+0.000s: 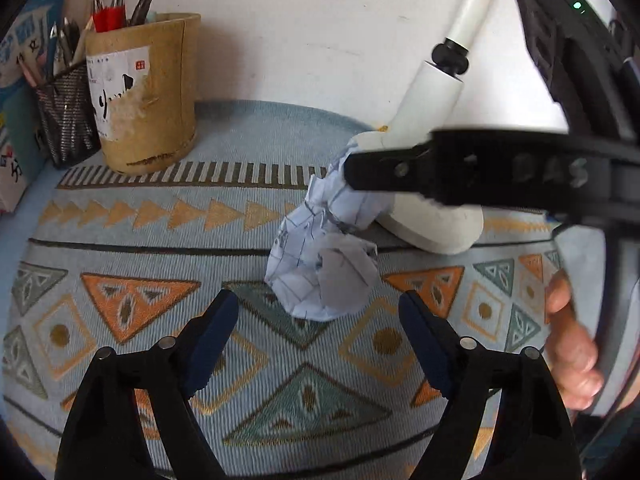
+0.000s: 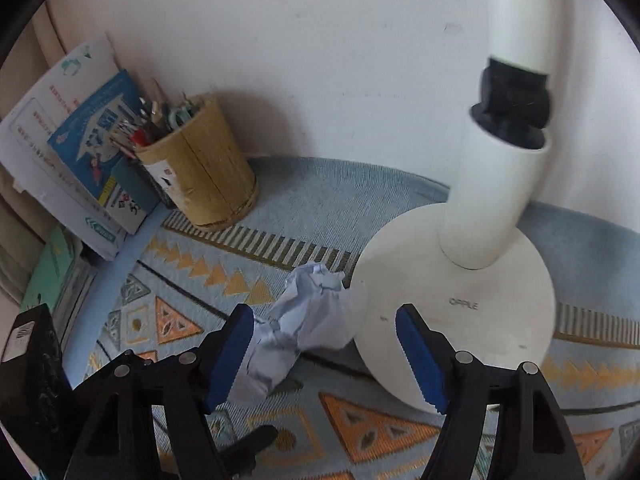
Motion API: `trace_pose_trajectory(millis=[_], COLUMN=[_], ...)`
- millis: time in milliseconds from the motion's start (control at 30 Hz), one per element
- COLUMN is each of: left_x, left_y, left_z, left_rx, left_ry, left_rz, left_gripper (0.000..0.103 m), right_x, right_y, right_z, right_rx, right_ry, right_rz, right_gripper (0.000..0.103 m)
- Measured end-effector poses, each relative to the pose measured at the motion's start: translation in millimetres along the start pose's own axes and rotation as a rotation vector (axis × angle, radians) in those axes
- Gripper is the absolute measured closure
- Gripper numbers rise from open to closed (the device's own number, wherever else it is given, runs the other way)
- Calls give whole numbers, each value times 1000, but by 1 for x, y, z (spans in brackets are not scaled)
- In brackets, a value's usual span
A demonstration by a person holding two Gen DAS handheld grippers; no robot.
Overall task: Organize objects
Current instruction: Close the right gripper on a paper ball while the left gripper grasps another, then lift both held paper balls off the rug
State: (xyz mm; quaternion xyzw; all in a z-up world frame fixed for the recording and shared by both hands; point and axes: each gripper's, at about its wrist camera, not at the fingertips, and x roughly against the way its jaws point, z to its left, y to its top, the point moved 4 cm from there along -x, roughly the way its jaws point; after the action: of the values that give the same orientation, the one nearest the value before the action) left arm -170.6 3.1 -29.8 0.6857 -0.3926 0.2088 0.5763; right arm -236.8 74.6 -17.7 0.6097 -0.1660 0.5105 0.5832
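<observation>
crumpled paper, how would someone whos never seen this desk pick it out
Start at the white lamp base on the patterned blue mat. The crumpled paper lies against the base's left edge. It is the only pale, wrinkled, lined wad there; the bamboo pen holder stands apart by the wall.

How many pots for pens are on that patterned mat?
2. A tan round pot stands at the mat's far left by the wall; a black mesh pot touches its left side. Others may be hidden.

One crumpled paper [image 1: 320,264], two pen holders [image 1: 144,96], one lamp [image 2: 456,304].
</observation>
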Motion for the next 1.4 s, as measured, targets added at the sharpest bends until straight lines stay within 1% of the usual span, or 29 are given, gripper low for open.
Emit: trace_pose_trajectory(millis=[33,100,133,167,200,233,300,367,467,567,667,700,767,833,900,933,1000,1067,1100,1167,1233,1267,1333,1367,1400], left_x=[-2,-10,-11,-12,-12,-12,-11,-9,0,19,50,60,78,87,101,103,109,109,108,102,96,96,101,101,100], left_y=[3,6,8,8,9,8,8,7,7,-5,-20,-26,-39,-52,-70,-74,-80,-90,-92,-96,-103,-105,-105,-105,-106], left_z=[0,1,0,-2,-3,-2,-4,-4,-3,-9,-22,-26,-35,-44,-50,-58,-69,-83,-89,-101,-111,-116,-122,-123,-122], left_rx=[5,7,2,0,-1,5,-6,-9,-19,-35,-36,-25,-1,35,61,65,90,103,98,62,6,-17,-48,-53,-48], left_ry=[6,42,55,48,36,42,28,20,34,38,36,39,18,-16,-38,-44,-39,-43,-36,-25,12,41,37,26,20], left_rz=[-3,17,8,4,5,13,17,19,0,-4,-28,-36,-50,-58,-65,-75,-121,-154,-167,-203,-218,-209,-235,-234,-221], left_gripper=[23,23,24,34,40,48,49,51,51,51,51,51,51,51,51,51,51,51,51,51,51,51,50,49,49], right_x=[-7,-14,-17,-18,-19,-18,-16,-13,2,34,74,92,115,134,145,150,156,159,161,162,162,162,166,167,168], right_y=[2,5,5,5,3,3,2,3,0,-11,-35,-50,-78,-113,-148,-162,-192,-212,-223,-237,-246,-251,-261,-264,-268], right_z=[0,0,0,-2,-2,-1,-2,-2,-3,-7,-14,-17,-22,-26,-31,-34,-39,-46,-54,-63,-70,-73,-79,-80,-81], right_rx=[-4,-13,-15,-17,-16,-12,-19,-35,-68,-90,-110,-114,-117,-116,-107,-96,-76,-91,-101,-105,-111,-115,-137,-148,-153], right_ry=[1,-1,-9,-15,-15,-14,3,14,51,81,123,136,148,163,139,112,46,53,59,37,43,45,55,48,41], right_rz=[6,0,-1,-2,-10,-23,-34,-51,-77,-105,-123,-126,-111,-88,-67,-66,-58,-46,-39,-35,-33,-32,-49,-59,-67], right_gripper=[31,31,31,33,39,41,56,59,61,61,61,61,61,61,61,61,61,61,61,61,59,57,44,33,33])
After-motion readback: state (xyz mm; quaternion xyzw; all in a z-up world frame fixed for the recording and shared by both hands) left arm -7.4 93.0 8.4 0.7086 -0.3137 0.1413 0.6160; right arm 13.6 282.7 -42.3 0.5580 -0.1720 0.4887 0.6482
